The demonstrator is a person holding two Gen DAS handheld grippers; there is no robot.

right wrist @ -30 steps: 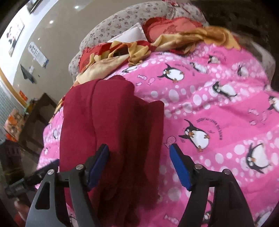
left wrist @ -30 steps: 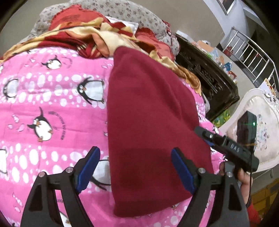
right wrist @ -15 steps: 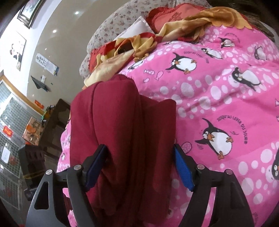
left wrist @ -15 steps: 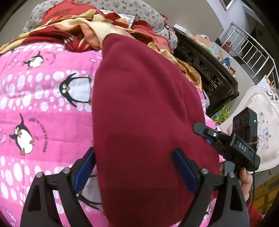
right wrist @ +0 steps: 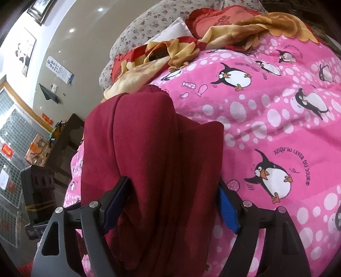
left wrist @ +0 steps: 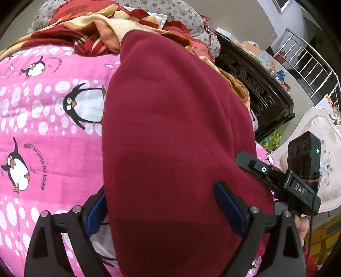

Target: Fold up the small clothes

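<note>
A dark red garment (left wrist: 170,138) lies folded lengthwise on a pink penguin blanket (left wrist: 42,127). My left gripper (left wrist: 159,191) is low over its near end. Its jaws are opening, and the cloth spans the gap and hides part of the left blue pad (left wrist: 96,213). In the right wrist view the garment (right wrist: 149,149) shows long folds. My right gripper (right wrist: 172,181) straddles them, its jaws opening and the blue pads (right wrist: 227,211) at the cloth's sides without pinching. The right gripper's body (left wrist: 277,176) shows at the garment's right edge, with a person's hand below it.
A crumpled red and yellow blanket (left wrist: 102,27) and a floral pillow (left wrist: 181,15) lie at the far end of the bed. A dark carved cabinet (left wrist: 255,89) and a white padded chair (left wrist: 324,149) stand beside the bed, with a metal railing (left wrist: 309,57) behind them.
Both grippers have come down and closer to the garment, which now fills the gap between each pair of jaws. Both pairs of jaws stand a little wider.
</note>
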